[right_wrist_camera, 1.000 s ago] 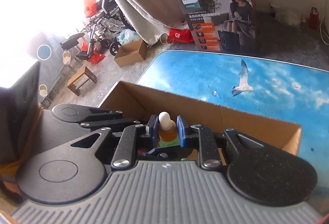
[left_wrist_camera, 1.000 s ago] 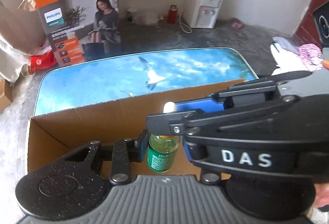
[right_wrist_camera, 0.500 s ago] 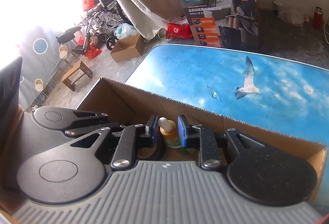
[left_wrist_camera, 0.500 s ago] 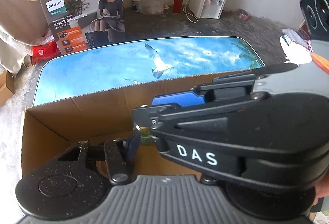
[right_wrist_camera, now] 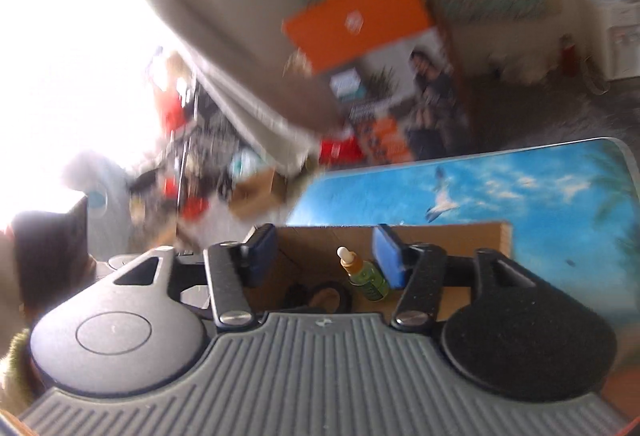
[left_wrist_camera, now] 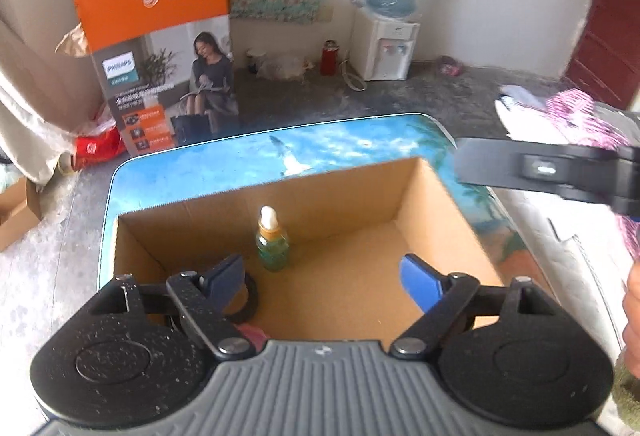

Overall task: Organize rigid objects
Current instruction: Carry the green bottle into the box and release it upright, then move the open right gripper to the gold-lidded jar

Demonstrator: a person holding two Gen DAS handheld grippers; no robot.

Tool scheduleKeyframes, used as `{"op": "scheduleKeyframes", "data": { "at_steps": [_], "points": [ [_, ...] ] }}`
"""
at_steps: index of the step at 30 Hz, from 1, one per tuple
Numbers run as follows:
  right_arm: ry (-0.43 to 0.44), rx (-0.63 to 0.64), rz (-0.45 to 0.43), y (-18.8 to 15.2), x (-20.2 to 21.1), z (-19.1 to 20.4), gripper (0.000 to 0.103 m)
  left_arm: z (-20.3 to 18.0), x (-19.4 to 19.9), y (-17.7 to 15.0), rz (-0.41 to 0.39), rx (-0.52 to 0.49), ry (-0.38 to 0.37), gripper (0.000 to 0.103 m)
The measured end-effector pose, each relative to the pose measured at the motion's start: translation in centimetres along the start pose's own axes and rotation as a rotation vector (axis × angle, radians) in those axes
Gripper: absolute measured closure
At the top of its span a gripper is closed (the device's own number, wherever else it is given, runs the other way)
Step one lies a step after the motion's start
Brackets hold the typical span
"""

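The tall orange printed carton (left_wrist_camera: 160,76) standing on the floor beyond the table reads "PHILIPS" on a teal panel in your left view; the smaller lines beneath it are too fine to read. The small bottle (left_wrist_camera: 273,246) carries a green label whose print is too small to make out.

The bottle stands upright on the floor of the open cardboard box (left_wrist_camera: 440,204), its long axis vertical and its white tip pointing up, close to the box's far wall. A black ring (left_wrist_camera: 246,302) lies on the box floor nearer to you. The box sits on the table (left_wrist_camera: 200,176) with the sky-and-seagull top.

Your left gripper (left_wrist_camera: 322,274) has just been opening and its jaws stand wide apart above the box with nothing between them. Your right gripper (right_wrist_camera: 326,256) has just been opening too; its jaws are apart, and the bottle shows between them, clear of both pads.
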State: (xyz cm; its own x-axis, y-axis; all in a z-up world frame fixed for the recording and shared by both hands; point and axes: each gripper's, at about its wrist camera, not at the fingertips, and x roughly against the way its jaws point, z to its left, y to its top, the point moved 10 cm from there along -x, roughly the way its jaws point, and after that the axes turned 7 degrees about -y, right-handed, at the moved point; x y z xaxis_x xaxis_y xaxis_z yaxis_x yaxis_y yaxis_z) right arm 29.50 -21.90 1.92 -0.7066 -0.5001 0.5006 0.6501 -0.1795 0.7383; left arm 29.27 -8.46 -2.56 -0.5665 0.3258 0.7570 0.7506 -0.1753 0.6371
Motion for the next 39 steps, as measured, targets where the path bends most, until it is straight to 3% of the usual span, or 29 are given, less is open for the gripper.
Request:
{"op": "scheduleKeyframes", "data": {
  "at_steps": [3, 10, 16, 24, 29, 39],
  "points": [
    [-0.026, -0.057, -0.075, -2.6, 4.9, -0.7, 0.025, -1.8, 2.6, -2.0, -0.003, -0.043, -0.017, 0.013],
    [-0.079, -0.120, -0.133, -10.7, 11.5, -1.2, 0.016, -4.1, 8.2, -7.0, -0.076, -0.047, -0.053, 0.005],
    [-0.112, -0.117, -0.094, -17.1, 13.3, -0.8, 0.015, -4.2, 8.5, -13.2, -0.053, -0.040, -0.031, 0.005],
    [-0.107, -0.128, 0.000, -21.4, 11.3, -0.2, 0.015, -4.4, 5.8, -18.4, -0.022, -0.007, -0.040, 0.005],
    [-0.092, -0.111, 0.056, -21.6, 8.7, 0.6, 0.015, -4.5, 4.0, -19.8, -0.017, -0.052, -0.013, 0.005],
    [-0.089, -0.177, 0.162, -22.3, 4.2, -1.4, 0.015, -6.4, 1.1, -21.4, -0.021, -0.103, -0.081, 0.008]
  ]
}}
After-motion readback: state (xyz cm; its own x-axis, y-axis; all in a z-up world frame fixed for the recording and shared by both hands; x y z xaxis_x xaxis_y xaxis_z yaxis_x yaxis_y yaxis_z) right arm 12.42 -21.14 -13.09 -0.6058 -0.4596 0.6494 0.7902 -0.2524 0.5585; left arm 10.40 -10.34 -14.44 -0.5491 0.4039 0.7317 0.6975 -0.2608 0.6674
